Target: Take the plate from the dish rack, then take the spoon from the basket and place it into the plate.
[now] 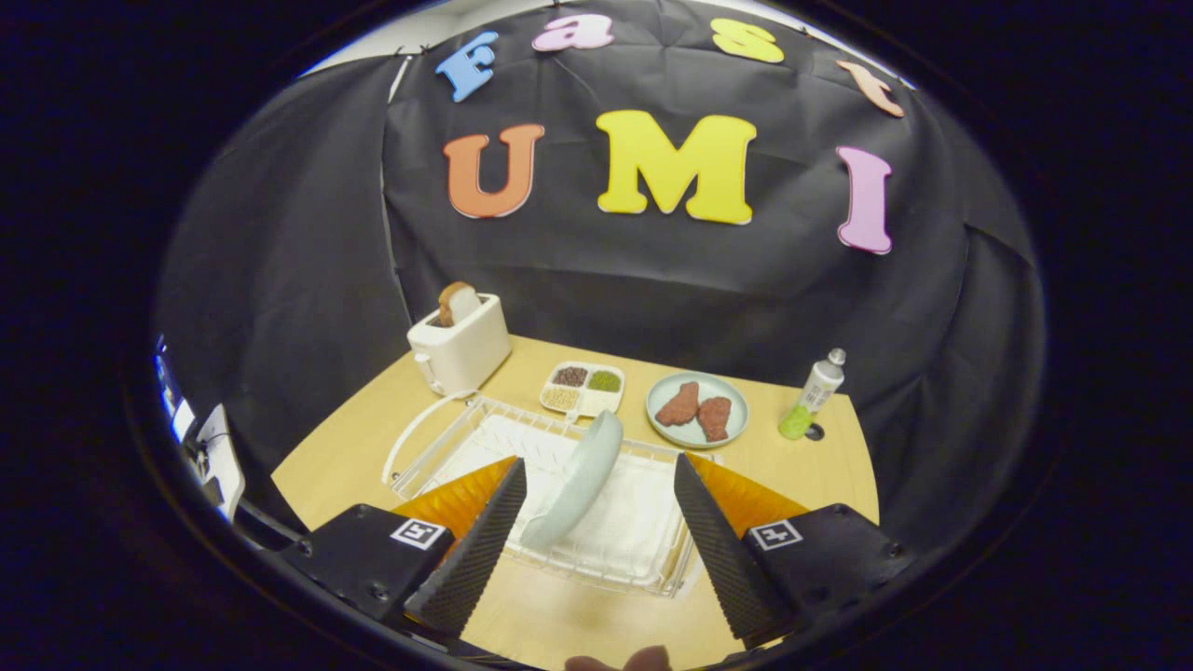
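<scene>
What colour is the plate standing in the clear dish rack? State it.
Pale blue-green plate, clearest in the gripper view, between the open fingers.

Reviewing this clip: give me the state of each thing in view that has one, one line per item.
gripper: open, fingers wide apart, holding nothing.
plate: standing on edge, tilted, in the rack between the fingers, not gripped.
dish rack: on the table, a white cloth inside.
toaster: a bread slice sticking up from its slot.
round plate: flat, carrying two reddish pieces.
divided tray: compartments filled.
bottle: upright, capped.
</scene>
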Tool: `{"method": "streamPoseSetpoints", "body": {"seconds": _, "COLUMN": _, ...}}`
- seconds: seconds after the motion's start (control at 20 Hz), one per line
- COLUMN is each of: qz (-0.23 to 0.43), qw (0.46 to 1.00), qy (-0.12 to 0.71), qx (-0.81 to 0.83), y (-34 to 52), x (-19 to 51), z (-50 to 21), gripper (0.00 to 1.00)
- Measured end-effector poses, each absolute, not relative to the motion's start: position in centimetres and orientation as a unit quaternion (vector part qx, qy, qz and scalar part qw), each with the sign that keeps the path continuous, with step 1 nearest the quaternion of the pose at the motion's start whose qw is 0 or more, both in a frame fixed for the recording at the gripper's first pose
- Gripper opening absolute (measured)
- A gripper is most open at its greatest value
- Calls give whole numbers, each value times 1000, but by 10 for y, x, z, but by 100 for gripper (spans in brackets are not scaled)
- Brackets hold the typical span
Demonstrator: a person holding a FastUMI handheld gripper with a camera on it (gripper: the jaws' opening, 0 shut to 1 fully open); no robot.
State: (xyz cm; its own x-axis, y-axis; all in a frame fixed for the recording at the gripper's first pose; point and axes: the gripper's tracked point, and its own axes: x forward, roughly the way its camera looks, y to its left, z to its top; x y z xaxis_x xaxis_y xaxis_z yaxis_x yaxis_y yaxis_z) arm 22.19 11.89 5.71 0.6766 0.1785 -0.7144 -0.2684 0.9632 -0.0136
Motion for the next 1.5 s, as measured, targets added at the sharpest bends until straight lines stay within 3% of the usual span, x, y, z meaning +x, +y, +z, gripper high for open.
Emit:
{"method": "streamPoseSetpoints", "body": {"seconds": 0.35, "qz": 102, "qw": 864, "qy": 493, "qx": -25, "y": 145, "x": 260, "z": -3, "gripper": 100}}
{"method": "streamPoseSetpoints", "body": {"seconds": 0.7, "qz": 75, "qw": 836, "qy": 544, "qx": 4, "y": 155, "x": 288, "z": -53, "gripper": 96}}
{"method": "streamPoseSetpoints", "body": {"seconds": 1.05, "qz": 46, "qw": 826, "qy": 562, "qx": 18, "y": 159, "x": 292, "z": -64, "gripper": 69}}
{"method": "streamPoseSetpoints", "body": {"seconds": 1.25, "qz": 16, "qw": 825, "qy": 564, "qx": 16, "y": 153, "x": 288, "z": -56, "gripper": 45}}
{"method": "streamPoseSetpoints", "body": {"seconds": 1.5, "qz": -20, "qw": 829, "qy": 559, "qx": 17, "y": 148, "x": 286, "z": -46, "gripper": 38}}
